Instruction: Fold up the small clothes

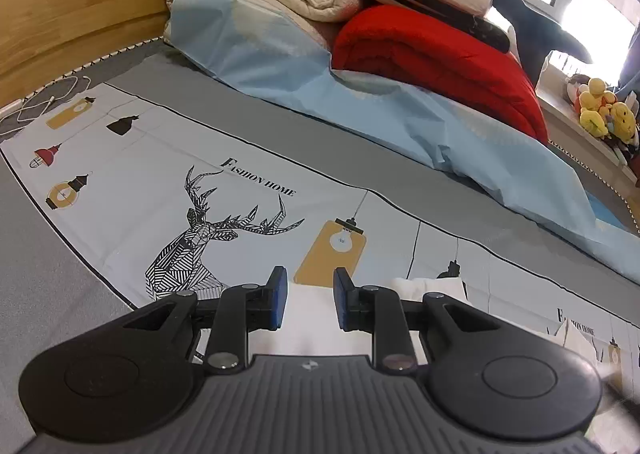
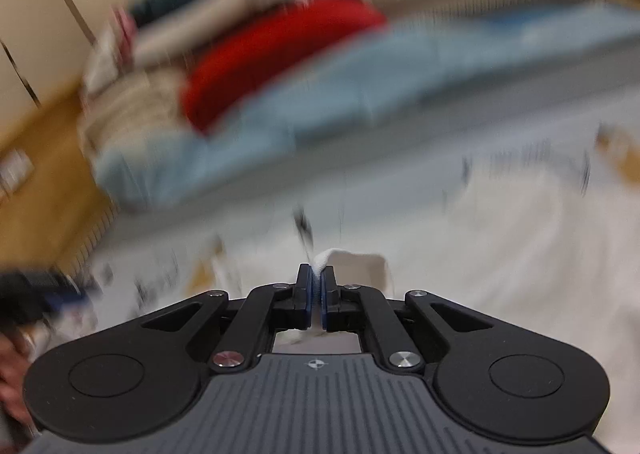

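White garment [image 2: 326,260] in right tongs [image 2: 319,274]

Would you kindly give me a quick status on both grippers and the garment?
Right gripper shut on white garment edge. Left gripper open over the cloth, pads clear. Nothing blocking; blue quilt lies well behind.
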`<action>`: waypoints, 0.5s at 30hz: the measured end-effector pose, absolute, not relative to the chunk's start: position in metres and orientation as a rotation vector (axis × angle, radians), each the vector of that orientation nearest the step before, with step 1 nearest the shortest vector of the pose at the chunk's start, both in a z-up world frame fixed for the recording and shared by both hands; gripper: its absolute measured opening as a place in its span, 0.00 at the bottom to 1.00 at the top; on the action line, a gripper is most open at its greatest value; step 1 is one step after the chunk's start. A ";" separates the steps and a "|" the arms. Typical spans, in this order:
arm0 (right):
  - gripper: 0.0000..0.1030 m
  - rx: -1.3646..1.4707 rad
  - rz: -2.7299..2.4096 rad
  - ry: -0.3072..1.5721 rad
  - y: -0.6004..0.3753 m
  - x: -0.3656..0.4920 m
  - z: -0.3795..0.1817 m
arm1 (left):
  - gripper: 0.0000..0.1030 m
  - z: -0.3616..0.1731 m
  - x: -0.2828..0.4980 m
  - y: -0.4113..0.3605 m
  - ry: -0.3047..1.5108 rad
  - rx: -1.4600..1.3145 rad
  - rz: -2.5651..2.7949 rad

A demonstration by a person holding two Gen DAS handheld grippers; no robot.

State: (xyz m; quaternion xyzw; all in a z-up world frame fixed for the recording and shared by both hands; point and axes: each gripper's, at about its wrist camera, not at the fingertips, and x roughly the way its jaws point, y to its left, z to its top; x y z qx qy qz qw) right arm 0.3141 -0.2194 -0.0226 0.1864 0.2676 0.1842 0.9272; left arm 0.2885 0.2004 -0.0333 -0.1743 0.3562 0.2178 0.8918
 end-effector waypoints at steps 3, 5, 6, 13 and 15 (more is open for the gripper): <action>0.03 0.392 0.120 0.555 -0.279 0.319 -0.021 | 0.25 -0.033 0.289 0.200 0.738 -0.365 0.449; 0.03 0.330 -0.001 0.661 -0.306 0.330 -0.044 | 0.25 -0.035 0.292 0.198 0.750 -0.363 0.437; 0.03 0.332 -0.035 0.710 -0.319 0.334 -0.057 | 0.25 -0.038 0.294 0.196 0.760 -0.360 0.430; 0.03 0.332 -0.076 0.735 -0.341 0.341 -0.073 | 0.25 -0.063 0.308 0.179 0.850 -0.409 0.346; 0.03 0.335 -0.071 0.750 -0.343 0.343 -0.075 | 0.26 -0.075 0.312 0.172 0.886 -0.425 0.304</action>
